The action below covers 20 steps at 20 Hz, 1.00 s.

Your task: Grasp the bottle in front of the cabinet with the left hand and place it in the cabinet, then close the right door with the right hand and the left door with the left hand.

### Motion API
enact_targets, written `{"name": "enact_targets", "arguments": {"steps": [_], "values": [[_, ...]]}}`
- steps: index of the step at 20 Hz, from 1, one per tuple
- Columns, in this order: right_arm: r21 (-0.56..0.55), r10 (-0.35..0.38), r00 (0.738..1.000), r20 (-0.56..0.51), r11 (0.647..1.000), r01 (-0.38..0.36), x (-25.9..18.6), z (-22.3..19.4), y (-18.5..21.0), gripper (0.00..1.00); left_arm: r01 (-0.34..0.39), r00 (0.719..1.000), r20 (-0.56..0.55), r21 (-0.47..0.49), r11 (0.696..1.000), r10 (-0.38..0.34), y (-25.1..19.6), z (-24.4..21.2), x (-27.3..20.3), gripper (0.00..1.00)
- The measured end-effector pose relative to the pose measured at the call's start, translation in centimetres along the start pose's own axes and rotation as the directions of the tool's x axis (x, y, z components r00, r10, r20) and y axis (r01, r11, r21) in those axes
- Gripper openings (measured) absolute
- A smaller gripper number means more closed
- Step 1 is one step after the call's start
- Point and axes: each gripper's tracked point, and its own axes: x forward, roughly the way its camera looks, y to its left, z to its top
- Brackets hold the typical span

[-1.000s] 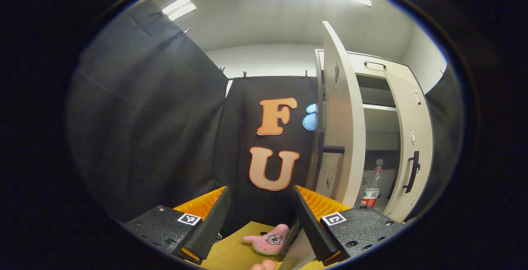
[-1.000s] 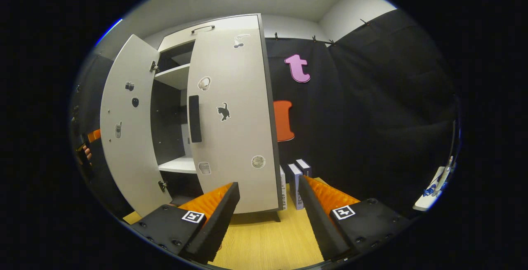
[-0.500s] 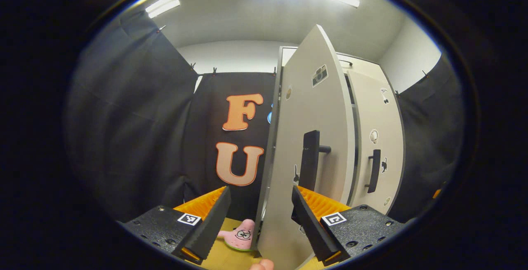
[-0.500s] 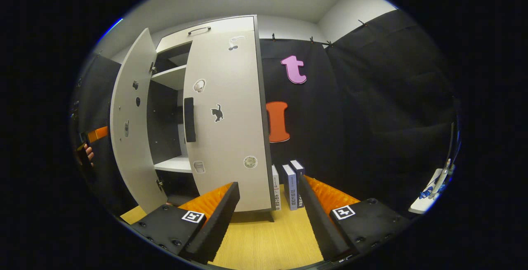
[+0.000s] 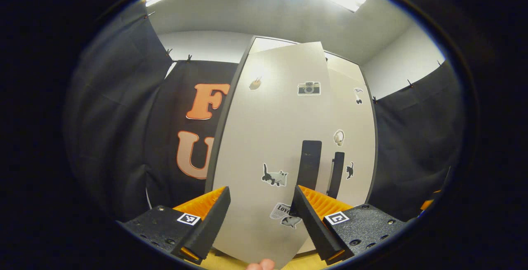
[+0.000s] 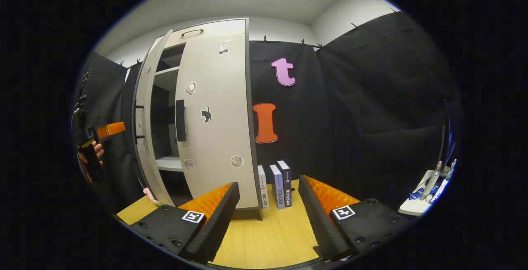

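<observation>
Left door being swung shut, right door closed

The left door is met face-on just ahead of the left tongs, which are spread wide and grip nothing, so a push is judged; the right door lies shut ahead of the right tongs, likewise open and empty; the bottle is presumed behind the doors, unseen.
</observation>
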Motion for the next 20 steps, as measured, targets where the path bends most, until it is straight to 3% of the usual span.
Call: {"name": "enact_targets", "arguments": {"steps": [6, 7, 9, 20], "values": [[0.015, -0.026, 1.000, -0.001, 1.000, 0.026, -1.0, 0.0, -0.6, 0.96, 0.025, 1.000, -0.012, -0.023, 0.999, -0.026, -1.9, -1.6, 3.5, 0.96], [0.013, -0.031, 1.000, -0.002, 0.999, 0.031, -1.2, 0.0, -0.7, 0.96, 0.027, 0.999, -0.021, -0.023, 0.999, -0.028, -2.0, -1.7, 4.2, 0.91], [0.012, -0.031, 0.999, -0.009, 0.999, 0.031, -1.4, -0.2, -0.4, 0.96, 0.035, 0.999, -0.022, -0.027, 0.999, -0.035, -2.6, -2.3, 5.1, 0.94], [0.015, -0.011, 1.000, -0.014, 1.000, 0.012, -1.0, -1.0, 0.5, 0.97, -0.011, 1.000, 0.002, -0.003, 1.000, 0.011, -4.4, -4.2, 10.1, 0.94]]}}
